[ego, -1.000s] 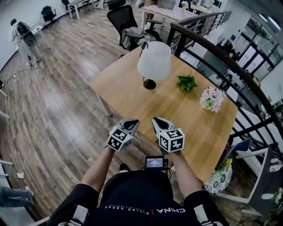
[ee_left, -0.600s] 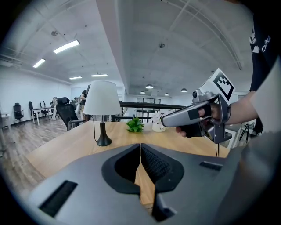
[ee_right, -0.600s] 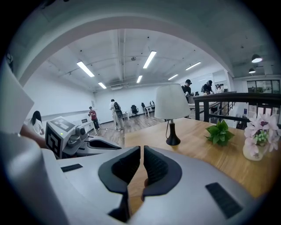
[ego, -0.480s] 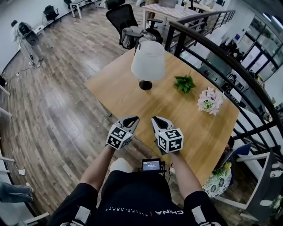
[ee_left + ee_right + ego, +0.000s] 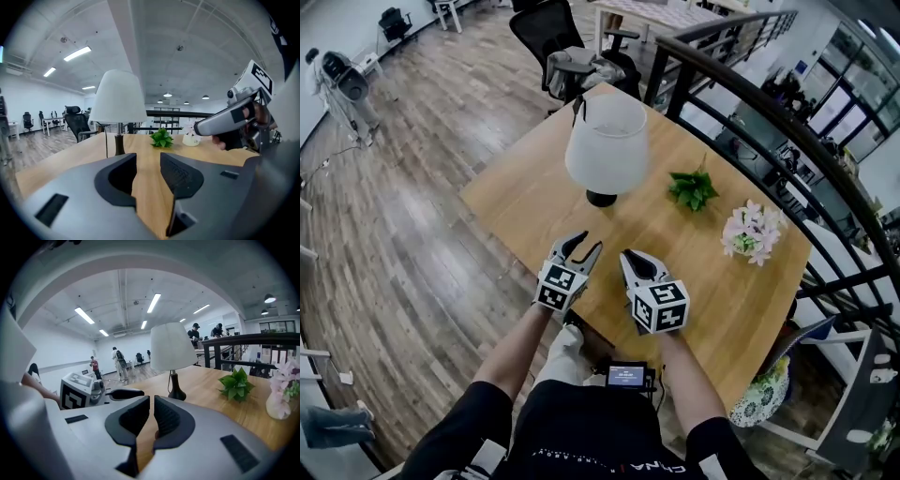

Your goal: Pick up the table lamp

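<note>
The table lamp (image 5: 607,142) stands upright on the wooden table (image 5: 516,192) (white shade, dark base), with a green plant (image 5: 692,188) at its 3 o'clock. At its 6 o'clock, apart from it, the left gripper (image 5: 584,246) has jaws opening with nothing between them. The right gripper (image 5: 630,255), just beside, has jaws nearly together and empty.

Left gripper (image 5: 581,246), jaws opening, seemingly empty, faces the table lamp (image 5: 607,142).
</note>
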A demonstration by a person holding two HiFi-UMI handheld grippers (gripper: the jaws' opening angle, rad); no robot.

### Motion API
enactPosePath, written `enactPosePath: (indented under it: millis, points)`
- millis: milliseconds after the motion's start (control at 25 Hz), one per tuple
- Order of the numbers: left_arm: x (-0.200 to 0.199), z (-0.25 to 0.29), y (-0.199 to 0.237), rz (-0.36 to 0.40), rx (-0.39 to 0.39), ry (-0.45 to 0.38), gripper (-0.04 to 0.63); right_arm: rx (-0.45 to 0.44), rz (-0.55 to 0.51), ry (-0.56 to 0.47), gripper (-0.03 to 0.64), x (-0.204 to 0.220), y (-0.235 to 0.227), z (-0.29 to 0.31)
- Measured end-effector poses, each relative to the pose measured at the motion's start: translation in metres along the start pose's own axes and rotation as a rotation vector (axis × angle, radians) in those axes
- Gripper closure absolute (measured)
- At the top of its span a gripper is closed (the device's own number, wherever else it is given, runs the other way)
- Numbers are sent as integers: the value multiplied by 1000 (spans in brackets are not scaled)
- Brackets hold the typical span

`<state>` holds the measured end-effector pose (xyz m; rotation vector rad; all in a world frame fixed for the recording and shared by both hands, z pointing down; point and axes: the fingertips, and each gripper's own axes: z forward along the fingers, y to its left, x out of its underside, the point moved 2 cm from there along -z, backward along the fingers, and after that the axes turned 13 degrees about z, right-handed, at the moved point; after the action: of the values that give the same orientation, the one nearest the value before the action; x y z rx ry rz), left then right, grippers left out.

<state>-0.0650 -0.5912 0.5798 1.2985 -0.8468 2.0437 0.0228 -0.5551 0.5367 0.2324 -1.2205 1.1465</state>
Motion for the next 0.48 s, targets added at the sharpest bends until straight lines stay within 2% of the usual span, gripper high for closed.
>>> enactPosePath:
  millis: [200,480]
  points:
    - [17,72,48,0,-21,-17,434,34,25,-36,574,-29,-25,52]
    - [8,142,98,-2,-63,-89,433,46,45,-75,572,-60,-50,102]
